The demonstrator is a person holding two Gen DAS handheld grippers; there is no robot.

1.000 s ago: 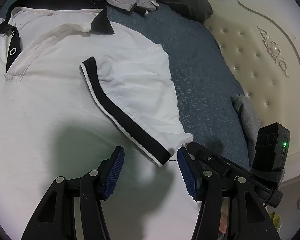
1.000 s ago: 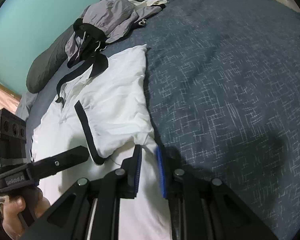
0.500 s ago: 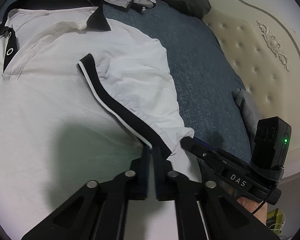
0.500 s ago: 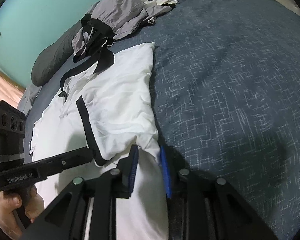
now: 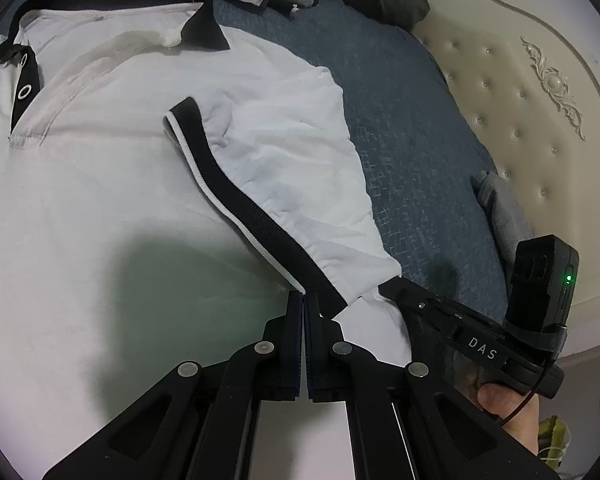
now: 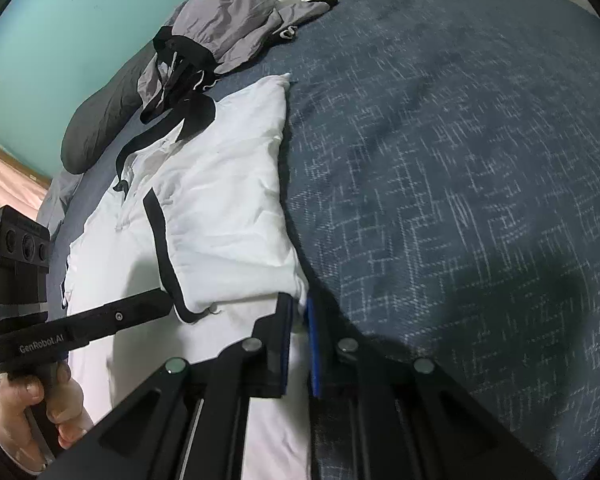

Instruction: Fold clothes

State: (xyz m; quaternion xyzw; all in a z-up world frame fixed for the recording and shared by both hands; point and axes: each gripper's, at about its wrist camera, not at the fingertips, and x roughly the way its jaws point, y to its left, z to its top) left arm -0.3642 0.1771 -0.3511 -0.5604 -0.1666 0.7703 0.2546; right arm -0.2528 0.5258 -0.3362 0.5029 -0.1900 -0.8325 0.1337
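On sleeve cuff: left claw now clamped.

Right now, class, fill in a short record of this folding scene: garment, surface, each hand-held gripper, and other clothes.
garment: white polo shirt with black collar, one sleeve folded over the body
surface: blue bedspread
left hand-held gripper: shut on the sleeve's black cuff
right hand-held gripper: just been closing, pinching the shirt's side edge
other clothes: grey garment crumpled beyond the collar
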